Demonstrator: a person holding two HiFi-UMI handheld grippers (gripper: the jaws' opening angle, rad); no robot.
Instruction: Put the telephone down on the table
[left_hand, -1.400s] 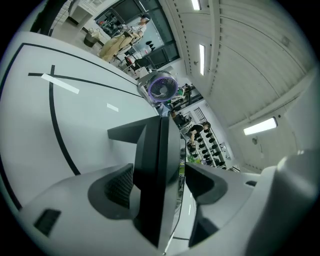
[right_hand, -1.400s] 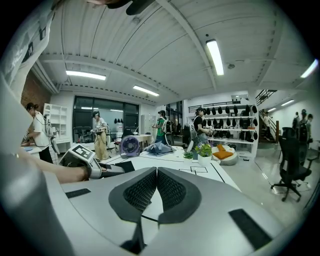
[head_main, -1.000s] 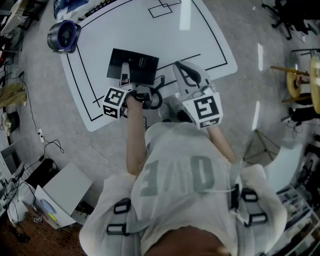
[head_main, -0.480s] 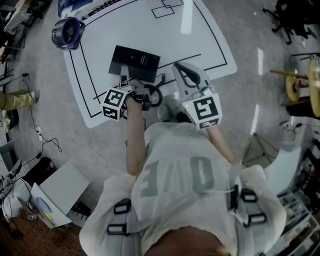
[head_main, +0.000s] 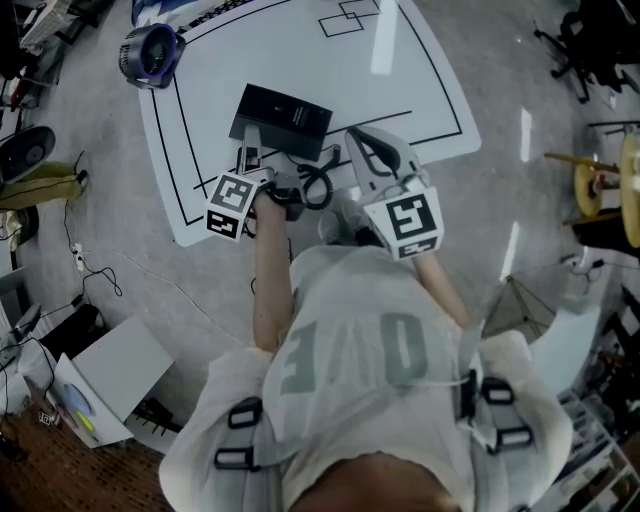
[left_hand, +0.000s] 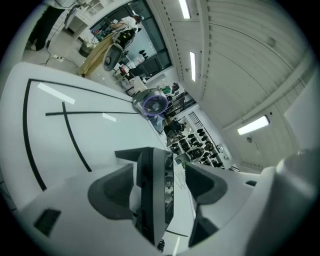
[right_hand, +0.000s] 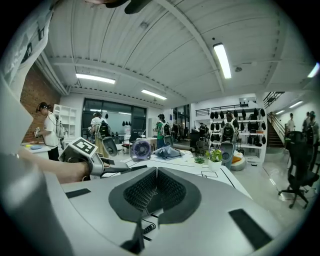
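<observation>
The black telephone base (head_main: 283, 120) lies flat on the white table (head_main: 400, 70). Its coiled cord (head_main: 318, 186) curls near the table's front edge. My left gripper (head_main: 250, 165) reaches in from the front, just short of the base. In the left gripper view the dark handset (left_hand: 152, 190) stands edge-on between the jaws of my left gripper (left_hand: 159, 175). It lies against one jaw, and a strip of table shows between it and the other. My right gripper (head_main: 365, 140) hovers to the right, shut on nothing, pads (right_hand: 156, 175) pressed together above the cord (right_hand: 146, 228).
A purple fan (head_main: 152, 52) stands on the floor at the table's far left corner, with a blue cloth (head_main: 150, 10) behind it. Black lines mark the tabletop. A white box (head_main: 110, 375) and cables lie on the floor at left. Chairs stand at right.
In the head view the table, base and fan have slid right and up. Both grippers keep their places in the view, so the left one now sits slightly farther from the base.
</observation>
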